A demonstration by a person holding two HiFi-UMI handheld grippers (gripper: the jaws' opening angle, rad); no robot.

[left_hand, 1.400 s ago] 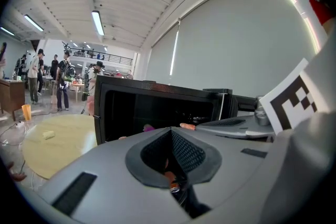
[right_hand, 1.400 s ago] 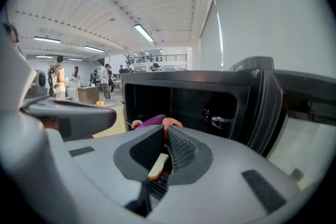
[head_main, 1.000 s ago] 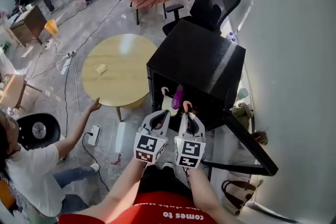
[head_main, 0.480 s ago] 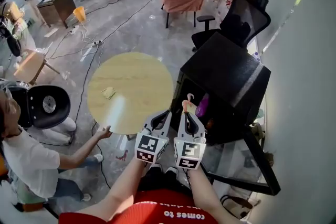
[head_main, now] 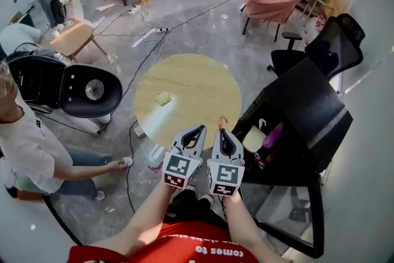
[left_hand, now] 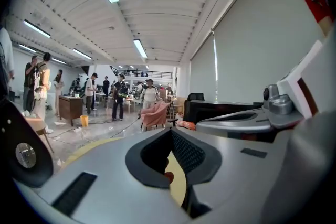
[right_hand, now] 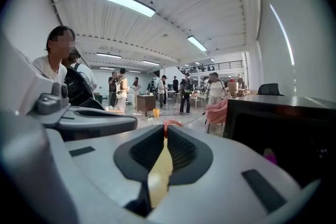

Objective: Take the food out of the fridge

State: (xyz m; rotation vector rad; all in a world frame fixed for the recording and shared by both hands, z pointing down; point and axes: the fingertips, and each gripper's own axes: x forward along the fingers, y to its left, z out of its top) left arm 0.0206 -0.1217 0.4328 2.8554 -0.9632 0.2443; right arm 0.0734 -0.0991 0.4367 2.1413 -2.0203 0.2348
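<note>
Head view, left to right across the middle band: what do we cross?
black chair → round wooden table → open black fridge → white wall

The left tongs, a grey two-jaw tool with black ribbed pads and a marker cube at the back, and the matching right tongs are held close side by side, pointing ahead and slightly down. The bare left forearm and right forearm reach forward. The left jaws meet at their tips, empty. The right jaws pinch a small orange-pink curled piece at their tips.
</note>
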